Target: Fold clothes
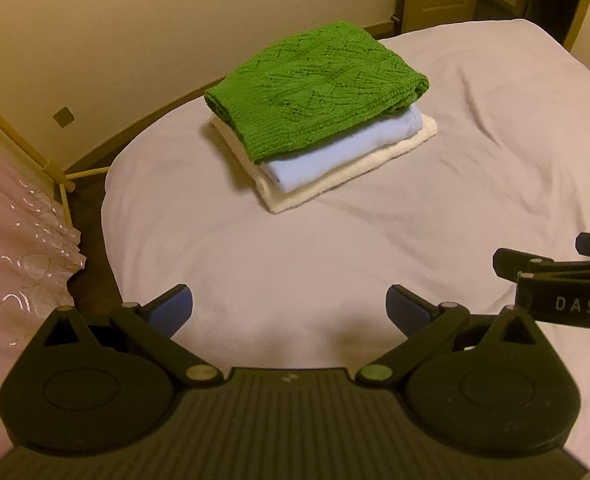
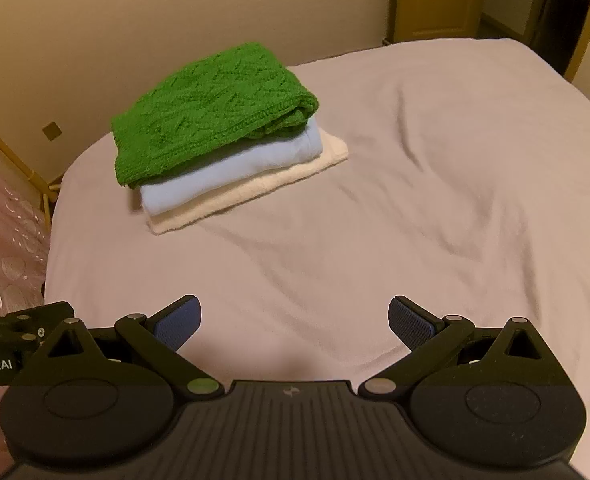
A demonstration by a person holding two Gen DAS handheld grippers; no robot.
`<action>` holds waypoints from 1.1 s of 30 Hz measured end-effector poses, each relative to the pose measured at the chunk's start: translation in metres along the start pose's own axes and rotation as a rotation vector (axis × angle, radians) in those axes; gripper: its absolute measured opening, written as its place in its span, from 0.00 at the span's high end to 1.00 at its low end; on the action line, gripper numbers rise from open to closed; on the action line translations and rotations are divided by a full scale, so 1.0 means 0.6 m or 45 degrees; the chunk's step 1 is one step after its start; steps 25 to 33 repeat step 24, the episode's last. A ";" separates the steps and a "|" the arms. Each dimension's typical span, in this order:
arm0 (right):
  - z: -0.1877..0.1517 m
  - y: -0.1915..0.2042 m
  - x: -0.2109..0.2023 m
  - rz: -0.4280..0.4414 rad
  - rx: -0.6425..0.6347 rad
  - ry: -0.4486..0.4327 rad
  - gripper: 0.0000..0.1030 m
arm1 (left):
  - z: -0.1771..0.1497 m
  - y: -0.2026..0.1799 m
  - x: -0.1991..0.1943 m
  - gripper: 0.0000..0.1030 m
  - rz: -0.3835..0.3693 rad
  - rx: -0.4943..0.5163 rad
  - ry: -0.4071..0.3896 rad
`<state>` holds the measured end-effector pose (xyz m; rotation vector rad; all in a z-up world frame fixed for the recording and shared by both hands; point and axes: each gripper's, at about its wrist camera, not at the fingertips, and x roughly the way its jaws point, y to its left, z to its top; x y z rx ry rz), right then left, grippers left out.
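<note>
Hovering low over the near edge of the bed, the left tongs [image 1: 289, 310] and the right tongs [image 2: 295, 322] stand side by side, each with its blue-padded jaws spread wide, holding nothing and touching nothing. Entries run near to far.

1. Left tongs: black linkage body, blue ribbed pads, jaws wide apart; only bare sheet shows between them. Part of the right unit [image 1: 555, 288] appears just beside it in the left wrist view.

2. Right tongs: same build, jaws equally wide, empty; bare sheet between them.

3. Bed with a pale, lightly creased sheet [image 2: 375, 240]: carries all the clothes. The near and right portions carry no garment in either view.

4. Stack of three folded garments, toward the far left corner of the bed, well apart from both tongs:
- bottom, a cream-white fleecy folded piece [image 1: 355, 172], flat on the sheet;
- middle, a light blue smooth folded garment [image 1: 335, 152];
- top, a green openwork knitted sweater [image 1: 311, 92], folded, its bulky rolled edge toward the right.

Judgement: folding looks finished for these three; no unfolded garment is visible.

Risks from here:
- A nudge from either tongs could slide the green knit off, since it sits slightly askew on the blue layer.
- Pads could snag the open knit and pull loops.
- The stack lies near the far left edge; a push that way could tip it off the bed.
</note>
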<state>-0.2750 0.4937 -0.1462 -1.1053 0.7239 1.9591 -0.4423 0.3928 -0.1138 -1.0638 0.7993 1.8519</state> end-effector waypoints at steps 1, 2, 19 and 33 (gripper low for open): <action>0.002 -0.002 0.003 -0.001 -0.001 0.002 0.00 | 0.002 -0.001 0.001 0.01 0.001 0.001 -0.001; 0.004 -0.004 0.005 -0.001 -0.002 0.004 0.00 | 0.004 -0.001 0.004 0.01 0.000 0.000 -0.001; 0.023 -0.019 0.024 -0.003 0.021 0.013 0.00 | 0.034 0.001 0.028 0.01 0.017 -0.011 0.011; 0.025 -0.013 0.019 -0.004 0.022 0.011 0.00 | 0.040 0.010 0.017 0.01 0.025 -0.020 -0.027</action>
